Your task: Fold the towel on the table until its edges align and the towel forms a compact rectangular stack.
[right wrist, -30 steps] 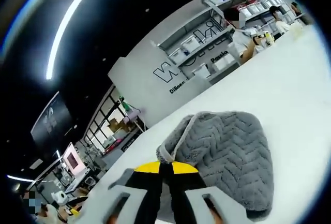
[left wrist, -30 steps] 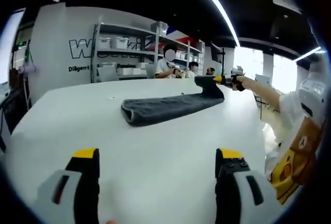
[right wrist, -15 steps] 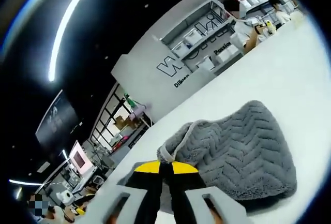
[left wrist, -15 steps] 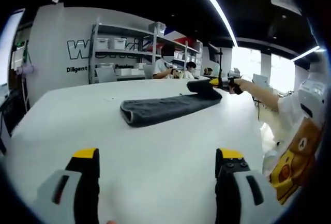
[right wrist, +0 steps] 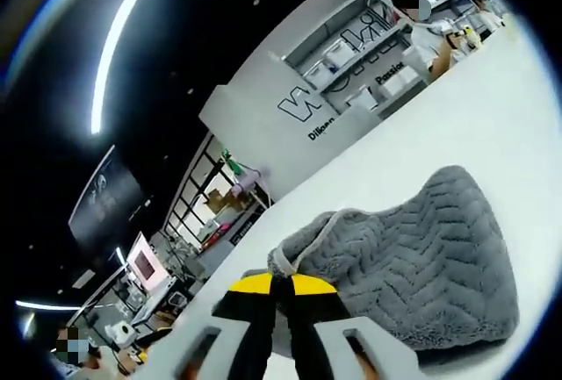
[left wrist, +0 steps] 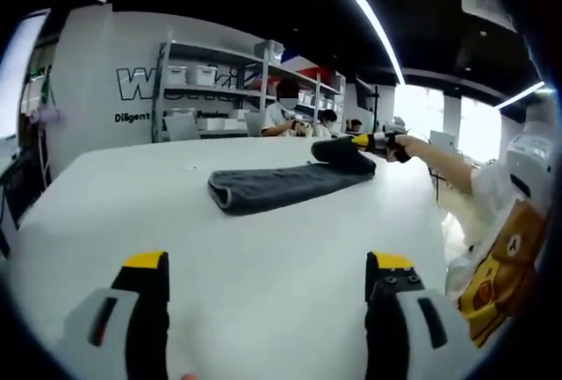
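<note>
- The towel [left wrist: 290, 182] is grey and lies as a long folded strip across the middle of the white bench [left wrist: 263, 266], well ahead of my left claw.
- One end of that strip is a rounded fold facing my left side; the other end is lifted off the bench in the left gripper view.
- My right claw [left wrist: 364, 140] has that raised end, out at the far right end of the strip, with a sleeve and arm [left wrist: 439, 159] reaching in behind it.
- In the right gripper view the right claw [right wrist: 281, 288] has its yellow-tipped jaws pressed together on the towel's hemmed edge [right wrist: 285, 261].
- From there the towel [right wrist: 413, 257] spreads out beyond the jaws, its zigzag weave plain to see, and its far side bulges in a rounded fold over the bench [right wrist: 465, 99].
- My left claw [left wrist: 268, 266] is spread wide, holding nothing, jaws well apart above bare bench, near the bench edge closest to me.
- Beyond the bench I see shelving [left wrist: 237, 86] with white boxes against a white wall with dark lettering [left wrist: 167, 82].
- People [left wrist: 285, 117] sit at the far side, by the shelves.
</note>
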Available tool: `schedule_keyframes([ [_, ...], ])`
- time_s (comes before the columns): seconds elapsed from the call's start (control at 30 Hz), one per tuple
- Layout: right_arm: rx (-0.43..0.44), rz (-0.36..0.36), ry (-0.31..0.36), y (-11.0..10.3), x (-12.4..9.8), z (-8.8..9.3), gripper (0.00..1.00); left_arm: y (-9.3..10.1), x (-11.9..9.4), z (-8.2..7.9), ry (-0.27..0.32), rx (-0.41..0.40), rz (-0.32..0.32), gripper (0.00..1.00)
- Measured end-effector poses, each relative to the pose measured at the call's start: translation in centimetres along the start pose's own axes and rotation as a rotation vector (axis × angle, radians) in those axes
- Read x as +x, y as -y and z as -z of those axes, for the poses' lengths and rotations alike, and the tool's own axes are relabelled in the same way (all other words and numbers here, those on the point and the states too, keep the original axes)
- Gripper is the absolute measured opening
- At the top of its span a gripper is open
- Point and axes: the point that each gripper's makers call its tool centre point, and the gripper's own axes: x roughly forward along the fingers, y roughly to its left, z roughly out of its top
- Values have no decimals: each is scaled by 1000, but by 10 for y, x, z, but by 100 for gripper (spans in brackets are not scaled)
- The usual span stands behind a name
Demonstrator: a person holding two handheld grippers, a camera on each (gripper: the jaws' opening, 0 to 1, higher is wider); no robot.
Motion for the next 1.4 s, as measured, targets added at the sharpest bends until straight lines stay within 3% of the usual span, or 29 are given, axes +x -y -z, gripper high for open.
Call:
schedule_keyframes([
  [1.4,52,-118,-85,-55,63,38,4,-13,-9,10,17,-31,7,97],
])
